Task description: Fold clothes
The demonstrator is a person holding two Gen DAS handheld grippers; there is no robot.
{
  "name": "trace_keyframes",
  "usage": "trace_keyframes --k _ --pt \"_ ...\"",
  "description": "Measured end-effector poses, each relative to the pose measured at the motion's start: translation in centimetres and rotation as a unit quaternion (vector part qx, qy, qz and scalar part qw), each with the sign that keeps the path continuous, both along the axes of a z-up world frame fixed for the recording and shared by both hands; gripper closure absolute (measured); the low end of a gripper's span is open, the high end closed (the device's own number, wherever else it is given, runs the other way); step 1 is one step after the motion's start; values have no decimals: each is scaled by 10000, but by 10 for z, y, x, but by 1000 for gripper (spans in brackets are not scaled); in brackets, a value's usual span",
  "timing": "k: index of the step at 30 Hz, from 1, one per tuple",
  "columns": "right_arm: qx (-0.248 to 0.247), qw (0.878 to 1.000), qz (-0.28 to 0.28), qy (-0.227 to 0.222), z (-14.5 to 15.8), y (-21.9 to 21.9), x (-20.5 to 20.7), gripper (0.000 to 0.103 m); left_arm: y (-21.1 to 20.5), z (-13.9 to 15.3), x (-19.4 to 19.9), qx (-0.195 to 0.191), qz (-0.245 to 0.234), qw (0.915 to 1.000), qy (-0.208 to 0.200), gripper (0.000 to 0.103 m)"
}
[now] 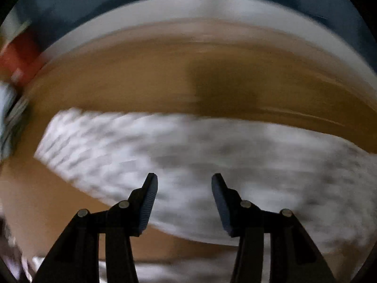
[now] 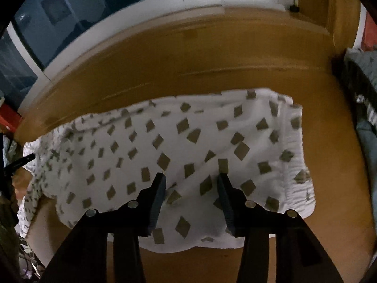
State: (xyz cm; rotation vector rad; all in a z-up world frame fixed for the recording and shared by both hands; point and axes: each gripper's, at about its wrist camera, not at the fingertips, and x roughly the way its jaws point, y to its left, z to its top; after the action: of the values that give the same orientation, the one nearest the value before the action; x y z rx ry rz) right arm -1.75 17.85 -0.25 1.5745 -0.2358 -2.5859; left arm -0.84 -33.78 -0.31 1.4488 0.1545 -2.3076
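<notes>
In the left wrist view, heavily smeared, the left tongs (image 1: 184,179) are hanging apart and empty in the lower middle of the frame, over a white patterned garment (image 1: 188,165) that is lying across the brown surface (image 1: 141,75); a white window frame (image 1: 146,14) is curving along the top. In the right wrist view, much sharper, the right tongs (image 2: 191,179) are likewise standing apart, gripping nothing, hovering over the middle of the same garment (image 2: 165,146), which is spreading flat over the centre of the surface (image 2: 188,66), its gathered waistband (image 2: 294,153) sitting at the right of the frame. Judging from this, a fresh grasp is being lined up; to do it well, each pair of tongs should be pinching a single edge or corner cleanly and lifting evenly so the fold lands square. Only this view is showing the diamond print, the waistband and a pile of other clothes (image 2: 362,99) at the far right edge; the left view is offering only blur.
</notes>
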Motion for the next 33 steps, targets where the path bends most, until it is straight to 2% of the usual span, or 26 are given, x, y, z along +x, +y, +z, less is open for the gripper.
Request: trace_keyframes --k 2,4,5,11,13,15,18,24,28,33 --pt "50 10000 -44 -27 -3 0 2 57 -35 -8 10 298 394 9988 41 54" --pt "106 9999 -84 -55 -6 -1 5 57 -52 -7 21 535 574 9968 124 54" --pt "197 9998 -71 -65 -6 -2 7 57 -53 -7 25 441 607 9972 68 54" --pt "742 9972 -63 -85 -10 -11 29 57 -40 -4 51 439 638 9970 92 54" --pt "808 9967 -97 -72 -10 -10 36 57 -31 -2 47 386 670 9969 154 54" --pt "838 9964 -111 -71 -10 -10 41 57 -42 -2 48 384 757 9962 206 53" --pt "898 9958 -127 -84 -9 -5 48 57 -40 -10 30 417 876 9951 207 52" --pt "1109 9937 -88 93 0 1 57 56 -22 -15 39 493 796 9955 172 53" --pt "1193 9923 -167 297 18 -14 73 56 -37 -3 56 473 692 9960 320 53" --pt "1145 9918 -31 570 46 -68 109 56 -97 10 70 155 624 9971 417 53"
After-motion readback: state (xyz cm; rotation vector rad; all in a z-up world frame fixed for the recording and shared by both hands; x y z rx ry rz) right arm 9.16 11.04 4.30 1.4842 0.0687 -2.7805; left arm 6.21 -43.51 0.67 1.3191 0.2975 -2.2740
